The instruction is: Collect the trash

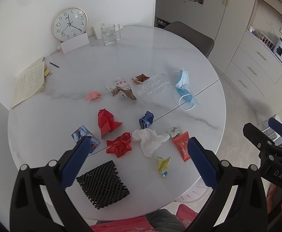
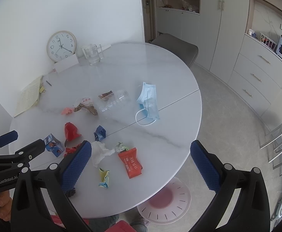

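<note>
Left wrist view: left gripper (image 1: 139,162) hangs wide open above the near table (image 1: 121,61) edge, empty, touching nothing. Between its fingers lie black mesh (image 1: 103,185), red paper (image 1: 119,144), tissue (image 1: 148,140); its right finger hides part of an orange packet (image 1: 180,145). Farther off: bottle (image 1: 153,88), mask (image 1: 185,89).

Right wrist view: right gripper (image 2: 141,166) gapes equally, empty, over the packet (image 2: 130,162) and yellow wrapper (image 2: 104,177). A pink bin (image 2: 166,203) sits half hidden under the table's near right edge.
</note>
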`<state>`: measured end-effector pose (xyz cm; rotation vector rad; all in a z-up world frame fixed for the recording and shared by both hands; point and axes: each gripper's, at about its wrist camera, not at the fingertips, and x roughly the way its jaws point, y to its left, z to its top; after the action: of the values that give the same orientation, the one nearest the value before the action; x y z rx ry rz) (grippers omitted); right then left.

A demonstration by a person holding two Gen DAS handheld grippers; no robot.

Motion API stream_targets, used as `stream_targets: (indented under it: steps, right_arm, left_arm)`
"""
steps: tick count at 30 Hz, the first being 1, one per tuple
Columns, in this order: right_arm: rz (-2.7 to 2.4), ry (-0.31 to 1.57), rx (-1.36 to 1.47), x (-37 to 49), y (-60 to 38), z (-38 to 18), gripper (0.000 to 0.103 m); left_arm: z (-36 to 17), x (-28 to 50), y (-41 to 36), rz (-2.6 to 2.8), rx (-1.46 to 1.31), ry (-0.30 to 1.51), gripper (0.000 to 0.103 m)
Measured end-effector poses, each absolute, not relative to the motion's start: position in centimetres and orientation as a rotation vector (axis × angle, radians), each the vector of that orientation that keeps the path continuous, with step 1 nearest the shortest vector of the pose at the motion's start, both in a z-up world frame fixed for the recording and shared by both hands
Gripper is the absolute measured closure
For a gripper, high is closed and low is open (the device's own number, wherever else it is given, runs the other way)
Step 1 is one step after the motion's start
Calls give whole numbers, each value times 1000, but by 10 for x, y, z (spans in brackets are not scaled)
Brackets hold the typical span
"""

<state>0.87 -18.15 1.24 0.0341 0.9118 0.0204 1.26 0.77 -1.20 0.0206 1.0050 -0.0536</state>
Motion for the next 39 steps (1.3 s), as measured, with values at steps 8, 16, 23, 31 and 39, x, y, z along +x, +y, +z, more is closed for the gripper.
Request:
stream_targets:
  steps: [8,16,23,31,39]
  right_arm:
    - [22,913,31,11,-179,11,2]
    - [22,912,31,10,-178,11,2]
    - [20,915,30,10,-179,11,2]
    - [16,918,33,11,-180,10,2]
    - [12,922,32,11,-181,9,2]
  left_arm:
    - [-13,13,8,-53,18,1007,8]
    - [-13,14,10,-56,15,1010,8]
    - [-13,14,11,-55,16,1012,8]
    - [-15,17,11,-60,19,1020,8]
    - [-15,19,11,-63,19,1026,8]
